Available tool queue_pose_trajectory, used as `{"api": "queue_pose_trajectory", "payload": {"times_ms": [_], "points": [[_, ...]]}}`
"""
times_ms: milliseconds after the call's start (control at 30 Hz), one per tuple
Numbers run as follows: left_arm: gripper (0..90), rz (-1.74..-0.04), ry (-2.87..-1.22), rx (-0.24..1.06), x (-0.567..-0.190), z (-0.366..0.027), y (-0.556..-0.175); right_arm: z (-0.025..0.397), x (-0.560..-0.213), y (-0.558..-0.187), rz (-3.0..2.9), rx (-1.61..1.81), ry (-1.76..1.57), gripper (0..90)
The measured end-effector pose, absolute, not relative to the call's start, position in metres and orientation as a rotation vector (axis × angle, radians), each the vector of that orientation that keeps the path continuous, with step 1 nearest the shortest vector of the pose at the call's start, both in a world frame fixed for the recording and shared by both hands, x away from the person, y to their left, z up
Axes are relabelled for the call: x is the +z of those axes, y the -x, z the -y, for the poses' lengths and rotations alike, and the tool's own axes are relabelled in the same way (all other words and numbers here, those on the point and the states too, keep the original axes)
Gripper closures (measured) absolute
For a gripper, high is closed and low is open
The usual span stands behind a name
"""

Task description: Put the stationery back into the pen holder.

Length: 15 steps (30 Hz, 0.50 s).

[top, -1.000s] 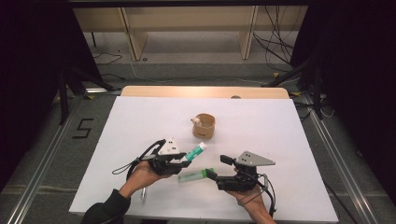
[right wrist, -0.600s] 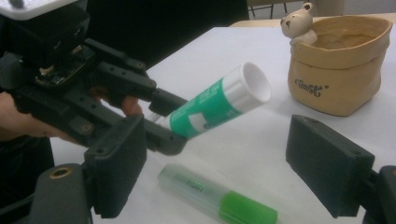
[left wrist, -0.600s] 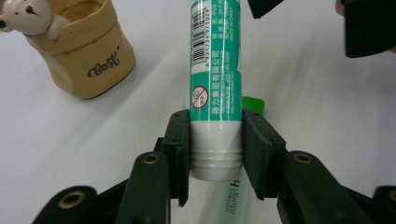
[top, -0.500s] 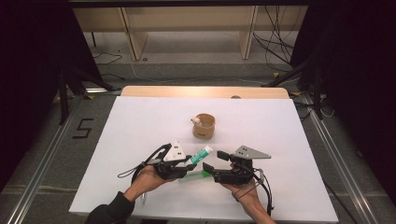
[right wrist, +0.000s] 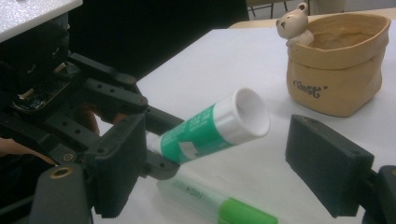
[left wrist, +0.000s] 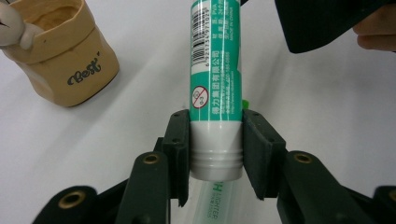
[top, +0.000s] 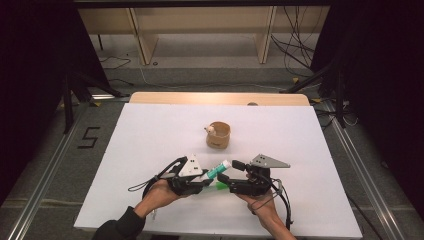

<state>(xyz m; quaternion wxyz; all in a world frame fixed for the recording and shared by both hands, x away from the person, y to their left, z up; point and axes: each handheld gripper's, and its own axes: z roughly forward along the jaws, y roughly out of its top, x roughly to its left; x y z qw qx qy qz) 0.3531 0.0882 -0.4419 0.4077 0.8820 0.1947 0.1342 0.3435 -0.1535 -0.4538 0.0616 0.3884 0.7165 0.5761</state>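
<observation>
Near the worktop's front edge, my left gripper (left wrist: 215,154) clenches the white base of the green-and-white glue stick (left wrist: 215,70), lifted and tilted above a green-capped highlighter (right wrist: 219,203) lying flat. My right gripper (right wrist: 229,163) stands released, jaws either side of the stick's cap end. Farther in, mid-worktop: a tan bear pot (top: 218,135).
</observation>
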Motion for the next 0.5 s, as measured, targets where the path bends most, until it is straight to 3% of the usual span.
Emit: {"api": "queue_pose_trajectory", "payload": {"times_ms": [500], "points": [[64.8, -0.462, -2.249, 0.341, -0.441, -0.0857, -0.3508, 0.1528, -0.4542, -0.3439, -2.174, 1.737, -1.179, 21.7]]}}
